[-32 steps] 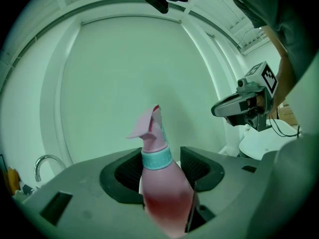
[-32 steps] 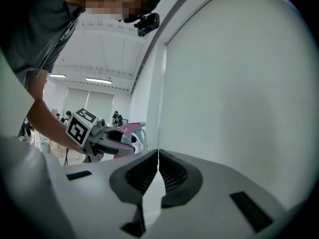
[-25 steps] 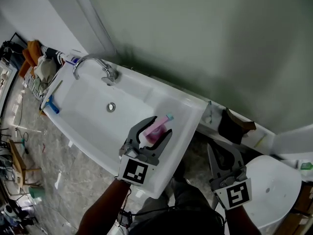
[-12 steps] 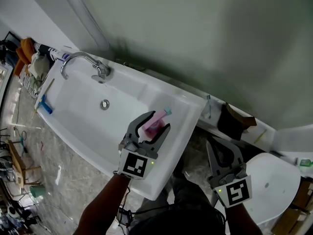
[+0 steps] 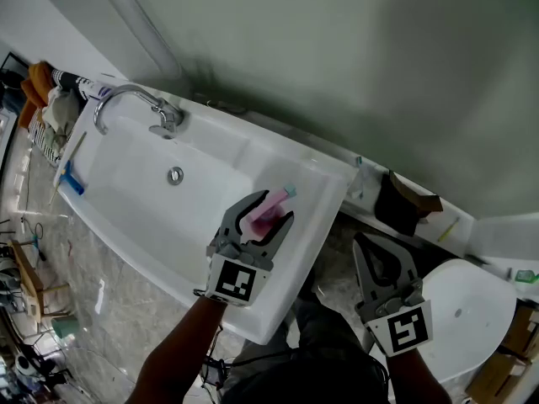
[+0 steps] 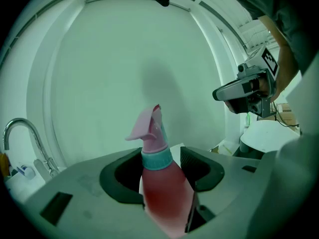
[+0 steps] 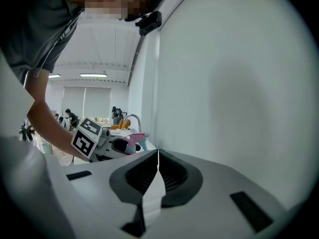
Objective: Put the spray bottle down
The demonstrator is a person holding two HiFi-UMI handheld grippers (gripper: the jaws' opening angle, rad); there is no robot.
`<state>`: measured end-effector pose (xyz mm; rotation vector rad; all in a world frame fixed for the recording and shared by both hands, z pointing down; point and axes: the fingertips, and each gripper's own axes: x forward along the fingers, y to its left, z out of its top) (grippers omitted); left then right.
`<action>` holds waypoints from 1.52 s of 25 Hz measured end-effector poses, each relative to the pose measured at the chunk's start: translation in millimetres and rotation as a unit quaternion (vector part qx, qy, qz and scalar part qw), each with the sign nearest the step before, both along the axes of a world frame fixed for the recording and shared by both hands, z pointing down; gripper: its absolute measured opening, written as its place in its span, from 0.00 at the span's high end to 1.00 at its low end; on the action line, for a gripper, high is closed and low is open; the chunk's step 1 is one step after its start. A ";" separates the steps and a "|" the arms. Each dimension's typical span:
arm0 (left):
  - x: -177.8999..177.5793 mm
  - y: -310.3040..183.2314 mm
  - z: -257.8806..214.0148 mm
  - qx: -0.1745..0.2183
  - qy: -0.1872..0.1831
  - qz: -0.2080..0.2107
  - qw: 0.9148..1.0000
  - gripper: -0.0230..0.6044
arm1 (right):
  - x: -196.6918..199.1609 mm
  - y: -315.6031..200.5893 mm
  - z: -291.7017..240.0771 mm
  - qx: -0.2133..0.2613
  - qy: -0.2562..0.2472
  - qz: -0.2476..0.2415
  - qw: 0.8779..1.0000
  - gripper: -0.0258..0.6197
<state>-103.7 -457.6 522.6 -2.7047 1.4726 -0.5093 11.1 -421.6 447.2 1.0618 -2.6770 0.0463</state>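
A pink spray bottle (image 5: 264,215) with a teal collar stands upright between the jaws of my left gripper (image 5: 271,208), which is shut on its body. It hangs just above the flat right ledge of the white sink (image 5: 126,188). In the left gripper view the bottle (image 6: 160,180) fills the gap between the pads, nozzle up, with the left gripper (image 6: 162,171) around it. My right gripper (image 5: 375,255) hangs to the right of the sink, jaws closed together on nothing; in its own view the right gripper (image 7: 158,156) shows its tips touching.
A chrome faucet (image 5: 135,99) and a drain (image 5: 175,175) lie at the sink's left. A blue brush (image 5: 72,179) rests on its left rim. A dark box (image 5: 404,209) sits by the wall, and a white round fixture (image 5: 472,318) is at the lower right.
The left gripper has sunk a little toward the sink's right ledge, still gripping the bottle. The right gripper has dropped slightly beside the sink.
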 end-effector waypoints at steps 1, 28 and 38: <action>0.5 0.3 1.9 -0.001 0.000 0.000 1.000 0.60 | 0.1 0.1 1.5 -0.002 0.001 0.000 1.000 0.94; 9.0 16.5 31.7 0.005 -0.001 -0.002 1.000 0.60 | 4.0 16.1 15.1 -0.024 0.018 -0.016 0.999 0.94; 2.3 33.9 36.7 0.001 -0.009 0.007 1.000 0.60 | -7.0 27.1 0.6 0.001 0.005 -0.014 1.000 0.94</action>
